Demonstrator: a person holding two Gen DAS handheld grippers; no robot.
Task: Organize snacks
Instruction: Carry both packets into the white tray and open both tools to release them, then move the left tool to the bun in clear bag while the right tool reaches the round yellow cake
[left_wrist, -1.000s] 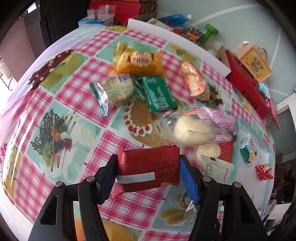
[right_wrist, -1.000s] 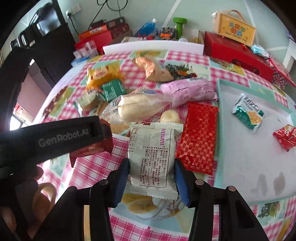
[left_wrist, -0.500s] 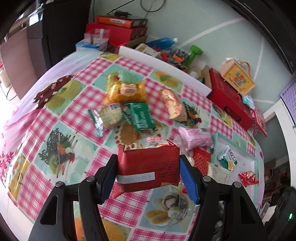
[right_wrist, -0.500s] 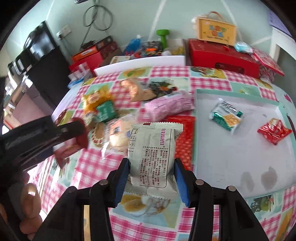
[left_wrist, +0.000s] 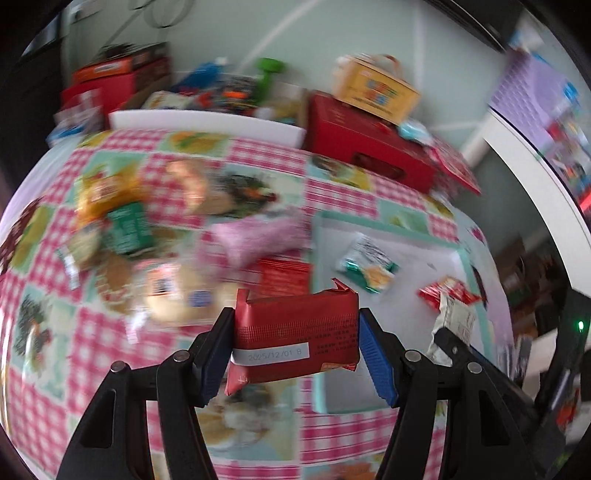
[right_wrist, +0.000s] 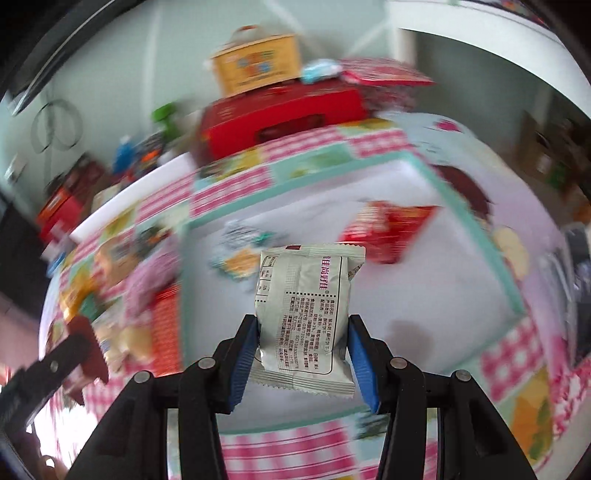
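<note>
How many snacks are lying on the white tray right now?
2. A green and white packet lies toward the tray's left side, and a red packet lies to its right. The pictures are blurry, and the held snacks could hide more.

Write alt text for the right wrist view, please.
The right gripper clamps a white snack packet above a white tray with a teal rim. A red packet and a green-and-white one lie blurred in it.
</note>
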